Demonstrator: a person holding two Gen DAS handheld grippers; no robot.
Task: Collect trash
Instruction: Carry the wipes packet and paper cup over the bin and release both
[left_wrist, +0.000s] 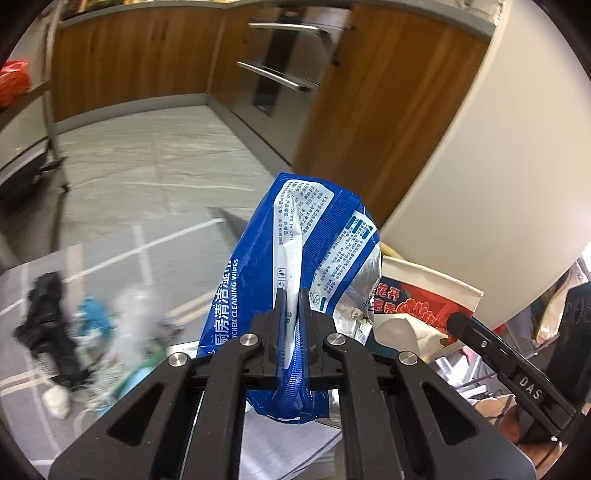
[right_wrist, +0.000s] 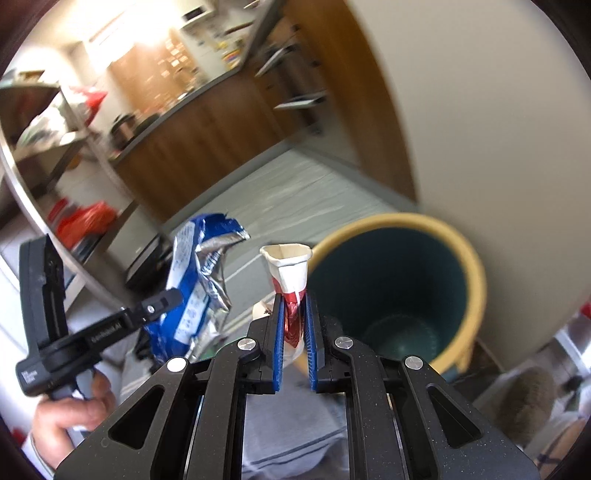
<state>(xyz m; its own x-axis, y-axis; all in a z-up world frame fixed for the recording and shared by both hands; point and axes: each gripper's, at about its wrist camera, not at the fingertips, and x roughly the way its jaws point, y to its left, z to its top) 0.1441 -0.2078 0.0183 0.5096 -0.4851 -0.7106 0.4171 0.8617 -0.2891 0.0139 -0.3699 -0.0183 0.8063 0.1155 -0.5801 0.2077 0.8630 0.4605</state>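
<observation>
Clamping a blue kitchen-wipes packet (left_wrist: 295, 258) by its crimped seam, the left gripper (left_wrist: 291, 306) has both pads pressed tight on the plastic, and the packet stands up above the fingers with its torn, silvery end uppermost. The right gripper (right_wrist: 294, 314) pinches a crushed red-and-white paper cup (right_wrist: 290, 269), its open rim flaring above the blue pads. Just beyond that cup, to its right, gapes a round bin (right_wrist: 476, 280) with a cream rim and dark green inside; the cup's rim lies close beside the bin's near edge. A pale curved wall (right_wrist: 480, 129) stands right behind the bin. From the left wrist, bare grey floor (left_wrist: 155, 158) runs off toward wooden cabinets (left_wrist: 129, 62), while blurred litter (left_wrist: 66, 332) lies on a mat at lower left. A hand (right_wrist: 70, 410) grips the left tool's handle.
</observation>
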